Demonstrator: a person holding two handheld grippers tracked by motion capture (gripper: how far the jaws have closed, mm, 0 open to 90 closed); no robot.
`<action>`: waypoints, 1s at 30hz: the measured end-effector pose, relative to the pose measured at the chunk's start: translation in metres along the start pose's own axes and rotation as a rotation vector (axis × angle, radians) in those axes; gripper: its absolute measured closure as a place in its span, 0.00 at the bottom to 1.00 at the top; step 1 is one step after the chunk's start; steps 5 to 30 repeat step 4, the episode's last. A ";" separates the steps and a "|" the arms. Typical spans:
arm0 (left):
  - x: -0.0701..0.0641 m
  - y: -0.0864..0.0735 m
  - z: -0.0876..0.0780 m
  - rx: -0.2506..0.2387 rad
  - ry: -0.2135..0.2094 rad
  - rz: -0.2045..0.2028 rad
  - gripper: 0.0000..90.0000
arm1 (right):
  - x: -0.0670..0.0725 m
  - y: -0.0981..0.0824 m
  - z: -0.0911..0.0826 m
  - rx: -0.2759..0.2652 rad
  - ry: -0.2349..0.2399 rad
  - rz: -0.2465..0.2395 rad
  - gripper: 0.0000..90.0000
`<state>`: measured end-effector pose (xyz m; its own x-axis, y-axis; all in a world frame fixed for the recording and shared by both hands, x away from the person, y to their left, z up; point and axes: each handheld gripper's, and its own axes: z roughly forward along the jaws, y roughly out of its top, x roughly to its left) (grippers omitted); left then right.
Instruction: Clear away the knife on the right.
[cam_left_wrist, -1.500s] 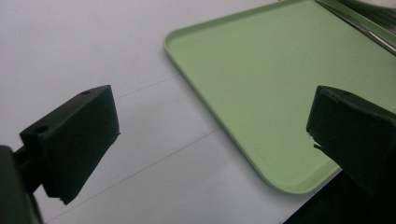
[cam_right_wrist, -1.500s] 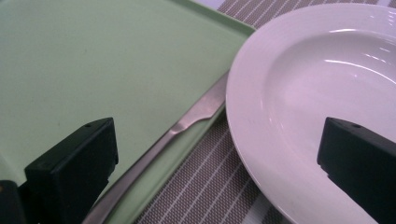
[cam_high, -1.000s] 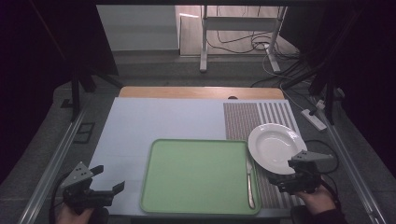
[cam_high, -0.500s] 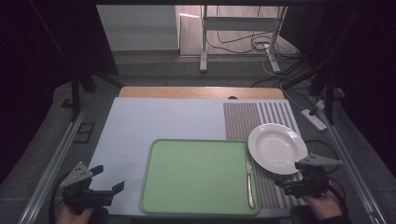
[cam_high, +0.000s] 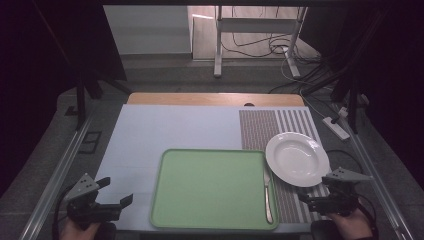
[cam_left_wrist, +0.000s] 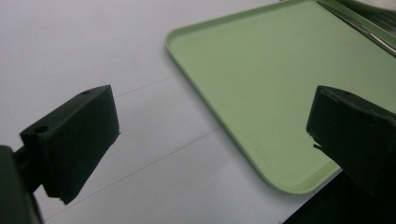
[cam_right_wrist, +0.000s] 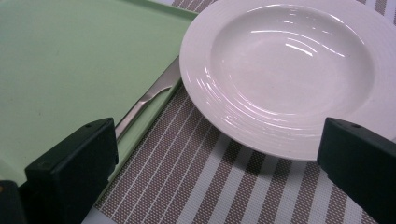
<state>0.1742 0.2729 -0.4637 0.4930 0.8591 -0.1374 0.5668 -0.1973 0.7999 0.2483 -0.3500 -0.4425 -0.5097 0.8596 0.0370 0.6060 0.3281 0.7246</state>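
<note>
A green tray (cam_high: 212, 187) is lying on the table (cam_high: 165, 132); a knife (cam_high: 268, 192) is resting inside its right rim, and a white plate (cam_high: 297, 158) is sitting just beside it on a striped placemat (cam_high: 280, 125). The left gripper (cam_high: 114, 192) and right gripper (cam_high: 309, 196) are flanking the tray, jaws spread, empty. The right gripper view is revealing the plate's ribbed rim.

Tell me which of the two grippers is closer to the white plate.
The right gripper. It sits just below the white plate on the striped placemat, while the left gripper is across the green tray, near the table's left corner.
</note>
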 end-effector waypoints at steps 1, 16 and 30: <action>0.000 0.000 0.000 0.000 0.000 0.000 0.02 | 0.000 0.000 0.000 0.000 -0.001 0.002 0.00; 0.000 0.001 0.000 0.000 -0.001 -0.001 0.03 | -0.001 -0.001 0.000 0.002 0.000 0.001 0.00; 0.000 0.001 0.000 0.000 -0.001 -0.001 0.03 | -0.001 -0.001 0.000 0.002 0.000 0.001 0.00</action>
